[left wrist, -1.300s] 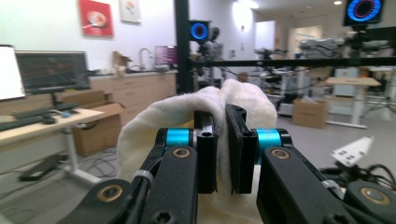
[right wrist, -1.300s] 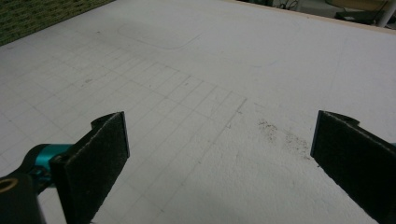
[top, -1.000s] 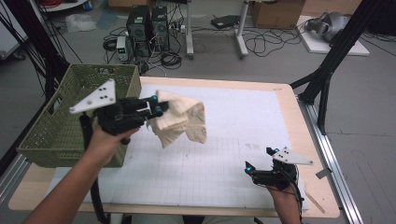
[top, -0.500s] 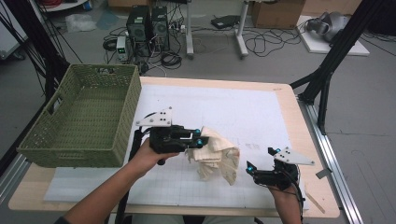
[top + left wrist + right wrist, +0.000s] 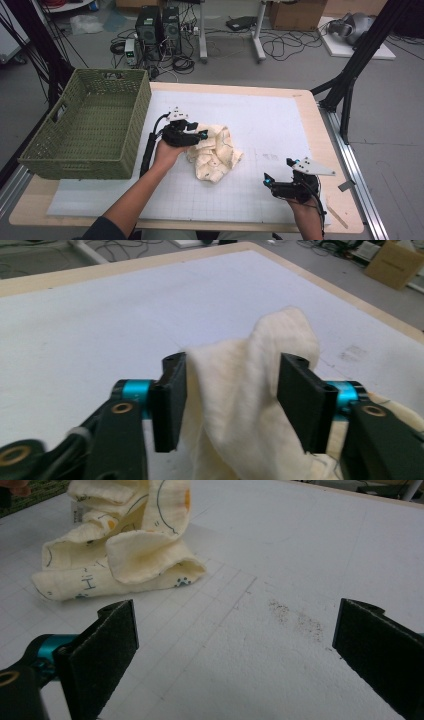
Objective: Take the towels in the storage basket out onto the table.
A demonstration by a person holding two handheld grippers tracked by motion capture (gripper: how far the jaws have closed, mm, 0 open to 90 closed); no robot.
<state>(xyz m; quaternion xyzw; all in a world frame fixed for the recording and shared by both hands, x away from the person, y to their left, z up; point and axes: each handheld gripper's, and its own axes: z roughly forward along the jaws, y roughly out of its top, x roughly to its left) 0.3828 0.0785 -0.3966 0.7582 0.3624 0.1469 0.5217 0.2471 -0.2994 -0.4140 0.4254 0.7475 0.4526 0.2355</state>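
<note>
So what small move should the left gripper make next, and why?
Probably draw the left gripper back from the cream cloth. Its jaws have just been opening, and in the left gripper view a fold of cloth stands loose between the fingers, while the rest lies crumpled on the white mat. The right gripper waits open nearby.

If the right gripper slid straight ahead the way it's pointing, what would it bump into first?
Probably the cream cloth. The right gripper points across bare white mat, with the cloth ahead and slightly to one side, so it might only clip its edge.
</note>
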